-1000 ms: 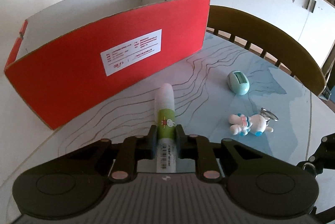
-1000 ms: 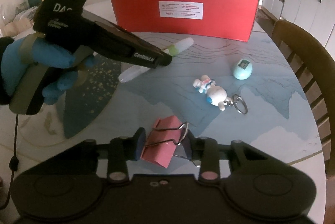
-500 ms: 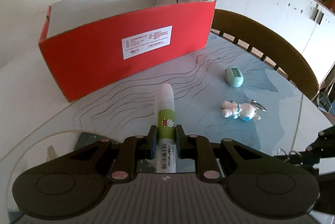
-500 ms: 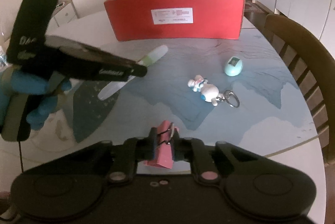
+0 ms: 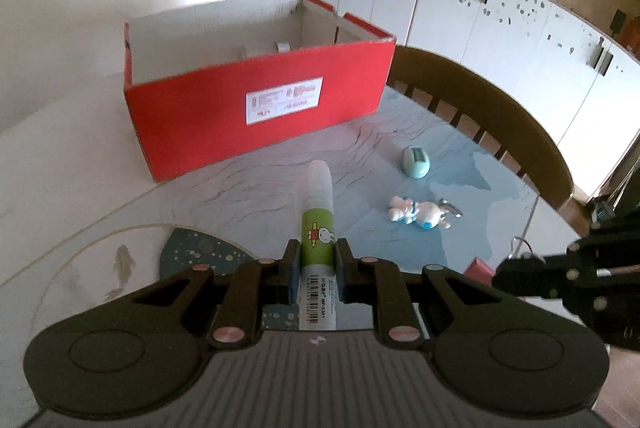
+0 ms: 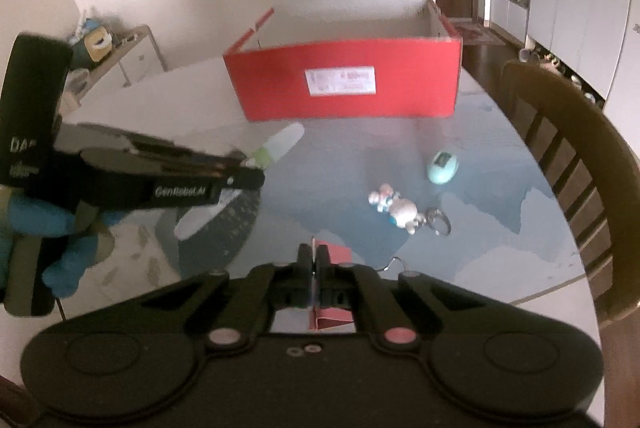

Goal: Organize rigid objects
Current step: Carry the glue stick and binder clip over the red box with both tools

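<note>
Lifting clear of the bench (image 5: 72,164), both grippers now carry a load, where a second ago the pink clip sat between wide-set right jaws and was not yet pinched. The right gripper (image 6: 313,260) has its jaws drawn narrow on the clip (image 6: 334,253), whose pink body pokes out above and below the fingers with one wire handle showing at 4 o'clock of them. The left gripper (image 5: 316,260) still clamps the glue stick (image 5: 317,224) round its green label, cap pointing ahead at 12 o'clock toward the box (image 5: 256,108).

Compared with the earlier views, the box looks smaller and lower in both cameras, and its white inside is now open to view from the left wrist, so both hands have risen and pulled back a little. Something small and pale already lies near the far wall; what it is I cannot tell.

Left on the bench are the egg-shaped teal gadget (image 5: 416,162) and, at 5 o'clock of it and apart from it, the bunny keyring (image 5: 420,214).

By my reading, picking is over for this pair of items and carrying starts: both loads need to travel over the near red wall and drop inside. Two pieces would then remain.
</note>
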Motion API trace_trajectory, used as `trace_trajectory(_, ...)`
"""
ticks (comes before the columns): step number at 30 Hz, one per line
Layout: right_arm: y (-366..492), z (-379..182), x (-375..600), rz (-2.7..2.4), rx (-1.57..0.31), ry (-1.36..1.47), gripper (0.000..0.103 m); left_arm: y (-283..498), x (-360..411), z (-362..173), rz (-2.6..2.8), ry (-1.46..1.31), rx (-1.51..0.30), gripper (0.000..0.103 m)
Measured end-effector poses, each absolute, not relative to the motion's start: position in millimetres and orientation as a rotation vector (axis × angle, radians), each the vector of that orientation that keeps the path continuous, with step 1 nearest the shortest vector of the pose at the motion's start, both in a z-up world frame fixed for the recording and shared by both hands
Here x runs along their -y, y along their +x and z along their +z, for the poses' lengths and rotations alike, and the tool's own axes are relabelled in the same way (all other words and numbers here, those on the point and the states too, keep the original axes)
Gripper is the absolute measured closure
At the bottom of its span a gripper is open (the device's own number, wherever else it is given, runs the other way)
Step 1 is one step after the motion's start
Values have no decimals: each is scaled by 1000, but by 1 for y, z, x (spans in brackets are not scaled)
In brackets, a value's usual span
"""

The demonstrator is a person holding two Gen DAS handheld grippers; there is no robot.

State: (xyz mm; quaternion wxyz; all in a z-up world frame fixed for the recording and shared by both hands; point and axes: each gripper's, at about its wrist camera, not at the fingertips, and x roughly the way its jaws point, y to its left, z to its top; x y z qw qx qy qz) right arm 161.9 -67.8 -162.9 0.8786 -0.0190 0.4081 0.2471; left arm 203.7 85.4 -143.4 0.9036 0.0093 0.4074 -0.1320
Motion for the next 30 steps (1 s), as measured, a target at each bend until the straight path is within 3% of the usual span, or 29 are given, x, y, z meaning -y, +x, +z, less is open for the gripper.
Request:
trace_trajectory(14,184,-92,67,551,-752,-10,102,191,-92,-81,-229,7,-785,86)
trace_trajectory(30,260,-48,55,533,-644,-35,102,242,-100,-37,-182,27,-714,86)
